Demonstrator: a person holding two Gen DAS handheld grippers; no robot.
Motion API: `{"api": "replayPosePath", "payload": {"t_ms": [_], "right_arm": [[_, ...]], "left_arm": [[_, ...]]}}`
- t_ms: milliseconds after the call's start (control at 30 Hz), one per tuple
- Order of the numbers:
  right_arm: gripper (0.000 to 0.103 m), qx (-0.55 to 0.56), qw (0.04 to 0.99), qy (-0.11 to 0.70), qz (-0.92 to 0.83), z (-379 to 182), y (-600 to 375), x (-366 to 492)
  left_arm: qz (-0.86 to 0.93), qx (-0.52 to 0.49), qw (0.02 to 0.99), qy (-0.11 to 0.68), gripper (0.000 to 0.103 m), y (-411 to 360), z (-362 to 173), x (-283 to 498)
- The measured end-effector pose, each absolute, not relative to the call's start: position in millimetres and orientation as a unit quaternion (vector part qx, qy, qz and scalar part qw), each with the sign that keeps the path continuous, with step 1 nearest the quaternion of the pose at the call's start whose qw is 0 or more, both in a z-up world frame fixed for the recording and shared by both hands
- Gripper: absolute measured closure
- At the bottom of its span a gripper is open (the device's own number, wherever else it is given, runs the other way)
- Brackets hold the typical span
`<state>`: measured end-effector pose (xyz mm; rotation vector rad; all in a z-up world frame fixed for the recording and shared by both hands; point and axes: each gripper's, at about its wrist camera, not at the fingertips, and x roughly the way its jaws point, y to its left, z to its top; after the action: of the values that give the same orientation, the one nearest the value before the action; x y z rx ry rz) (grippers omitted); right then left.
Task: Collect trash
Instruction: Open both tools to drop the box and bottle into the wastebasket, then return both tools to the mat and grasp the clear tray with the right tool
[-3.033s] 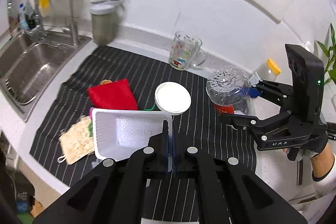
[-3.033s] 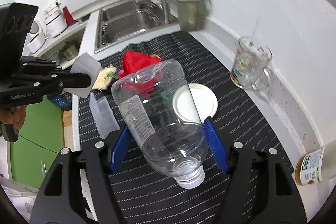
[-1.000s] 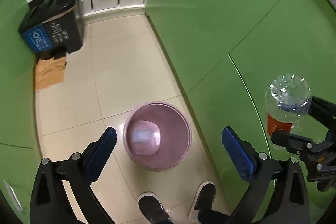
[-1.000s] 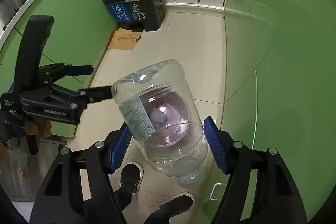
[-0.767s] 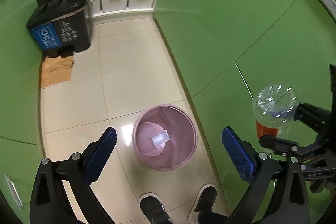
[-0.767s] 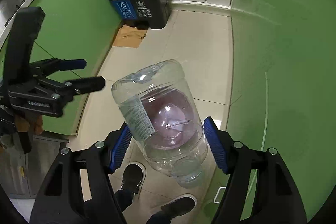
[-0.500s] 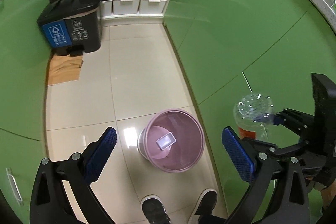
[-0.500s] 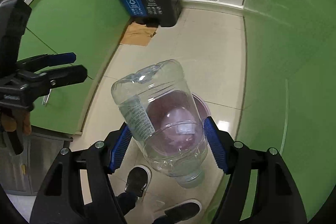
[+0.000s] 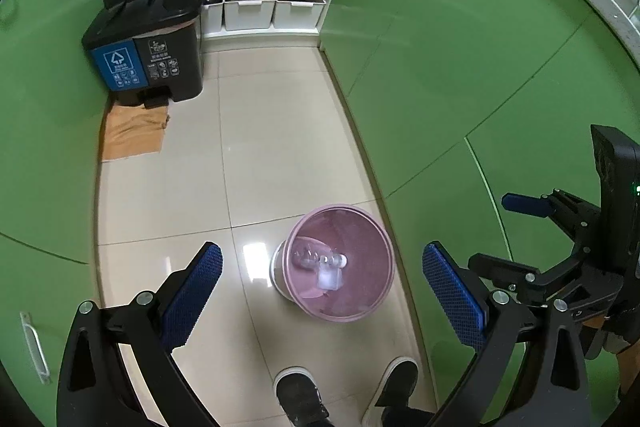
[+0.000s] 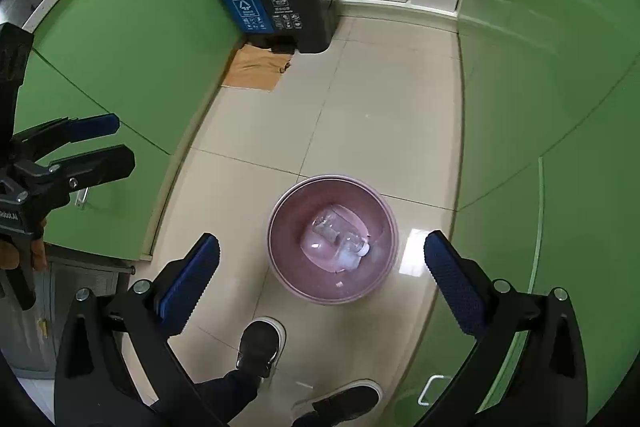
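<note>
- Two pieces of trash lie in the pink bin (image 10: 280,267) on the floor: a clear plastic bottle (image 10: 338,227) on its side and, under it, a pale tray (image 10: 348,259) that shows only in part.
- The right gripper (image 10: 320,277) hangs above the bin; its fingers have just been opening and now stand as wide as they go, with nothing between them.
- The left gripper (image 9: 322,301) is spread wide too and holds nothing.
- Handling, as a judgement: the bottle looks empty, so it should be very light, thin-walled and springy, smooth and apt to slip or roll. A hold across the ribbed belly, with pads on opposite sides, suits it; a hard squeeze would dent it rather than break it.
- The tray looks thin and stiff but flimsy; an edge pinch on its rim would serve if it had to be moved.
- The right wrist view looks almost straight down into the bin, so the bottle's body and cap end show plainly against the bin's floor. It also shows the left gripper from the side, at the left edge, with a hand on its grip.
- The left wrist view sees the bin at a slant, its far wall tipped toward the camera, and the bottle reads only as a small glinting patch. It alone shows the right gripper from the side, beside a green cabinet door (image 9: 460,75).
- Both views take in the dark recycling bin (image 9: 148,63) near the shelves and the person's shoes (image 10: 260,347) just beside the pink bin.
</note>
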<state>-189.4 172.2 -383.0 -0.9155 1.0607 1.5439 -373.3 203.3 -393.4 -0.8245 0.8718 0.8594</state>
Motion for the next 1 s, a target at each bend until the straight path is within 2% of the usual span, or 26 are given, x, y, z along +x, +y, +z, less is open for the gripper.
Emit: {"api": "replayPosePath", "payload": {"t_ms": [233, 700, 833, 1000], "right_arm": [[0.003, -0.362, 0.53, 0.44, 0.628, -301, 150, -175], [0.003, -0.283, 0.626, 0.421, 0.593, -50, 59, -112], [0.003, -0.252, 0.674, 0.411, 0.56, -5, 16, -75], [0.003, -0.221, 0.724, 0.407, 0.512, 26, -44, -25]], "left_arm": [[0.383, -0.361, 0.749, 0.401, 0.007, 184, -328, -363], [0.333, -0.279, 0.805, 0.404, 0.007, 131, -100, -303], [0.298, -0.243, 0.832, 0.4, 0.007, 117, -58, -268], [0.241, -0.194, 0.864, 0.397, 0.007, 93, -22, -210]]}}
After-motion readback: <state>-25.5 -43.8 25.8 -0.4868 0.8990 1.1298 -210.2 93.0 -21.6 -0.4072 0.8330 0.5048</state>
